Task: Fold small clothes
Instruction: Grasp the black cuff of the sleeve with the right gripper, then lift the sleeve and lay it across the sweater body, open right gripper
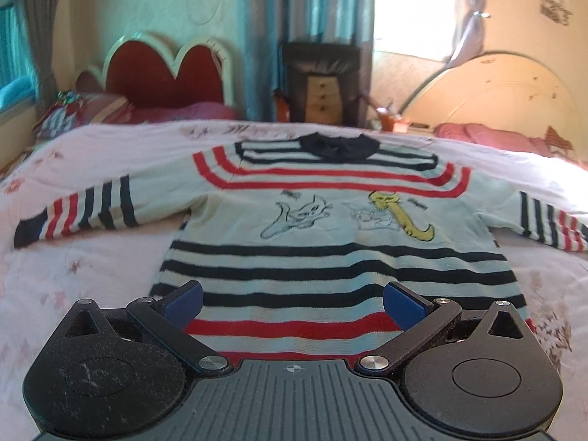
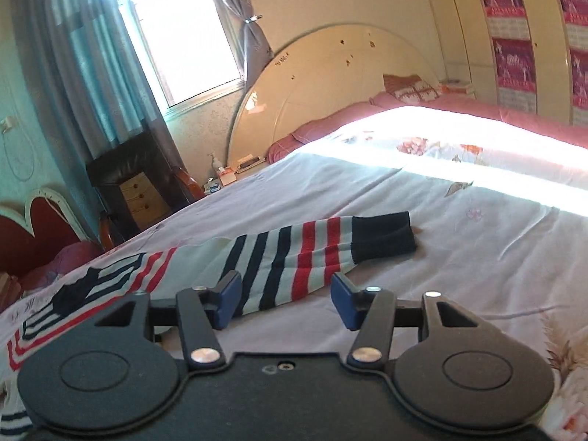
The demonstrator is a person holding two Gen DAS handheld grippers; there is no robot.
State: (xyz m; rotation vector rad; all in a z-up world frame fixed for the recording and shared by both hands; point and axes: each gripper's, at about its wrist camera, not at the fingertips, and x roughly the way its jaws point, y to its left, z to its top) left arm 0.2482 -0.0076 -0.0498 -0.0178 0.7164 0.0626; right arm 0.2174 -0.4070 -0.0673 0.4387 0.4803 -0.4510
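Two grippers over one small sweater (image 1: pixel 330 228) that's spread flat, front up, on a bed (image 1: pixel 110 257) with a pale floral sheet. Loads of bare sheet around it on every side, and the sweater sits well in from the bed's edges. Left gripper (image 1: pixel 293 301) is above the hem, jaws spread wide, nothing pinched. Right gripper (image 2: pixel 286 301) is over a sleeve (image 2: pixel 316 250) that lies stretched out with its dark cuff pointing away from the body; jaws partly apart with the sleeve's striped part showing between them, pads not pressing on it as far as I can see. Room-wise: round cream headboard (image 2: pixel 330 84), a heart-shaped red one (image 1: pixel 165 73), a bright window (image 2: pixel 180 36), teal curtains (image 2: pixel 84 73), a small wooden drawer unit (image 1: pixel 322 99) with its drawers closed
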